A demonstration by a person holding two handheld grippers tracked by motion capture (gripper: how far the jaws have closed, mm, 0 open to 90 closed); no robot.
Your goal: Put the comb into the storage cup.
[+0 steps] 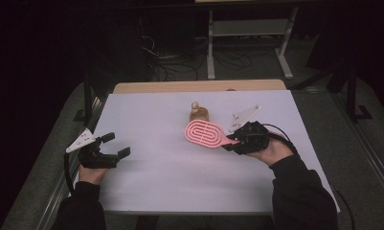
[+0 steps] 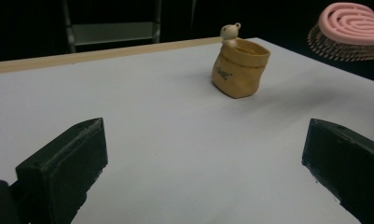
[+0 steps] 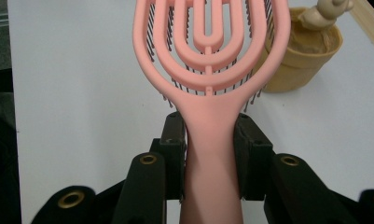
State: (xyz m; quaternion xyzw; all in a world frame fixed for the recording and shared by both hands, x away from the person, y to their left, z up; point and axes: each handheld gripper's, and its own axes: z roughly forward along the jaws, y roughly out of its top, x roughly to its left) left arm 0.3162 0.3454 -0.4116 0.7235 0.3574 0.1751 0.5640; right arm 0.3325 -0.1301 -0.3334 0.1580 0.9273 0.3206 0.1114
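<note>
A pink vented hairbrush [image 1: 205, 133] hangs above the white table, bristles down; its head also reaches into the left gripper view [image 2: 350, 28]. My right gripper [image 1: 235, 142] is shut on the hairbrush's handle [image 3: 211, 154], with both pads pressed against its sides. Just beyond the brush head stands a small tan pouch-shaped cup [image 1: 199, 113] with a cream bear figure on its rim, also visible as the cup [image 2: 239, 67] and cup [image 3: 303, 56]. At the table's left, my left gripper [image 1: 117, 145] rests open with nothing between its fingers [image 2: 65, 163].
The white table top [image 1: 170, 163] has a wooden strip [image 1: 199, 86] along its far edge. Beyond it, cables and a pale metal frame [image 1: 249, 33] stand on the dark floor. The person's dark sleeves [image 1: 299, 191] come in at the bottom.
</note>
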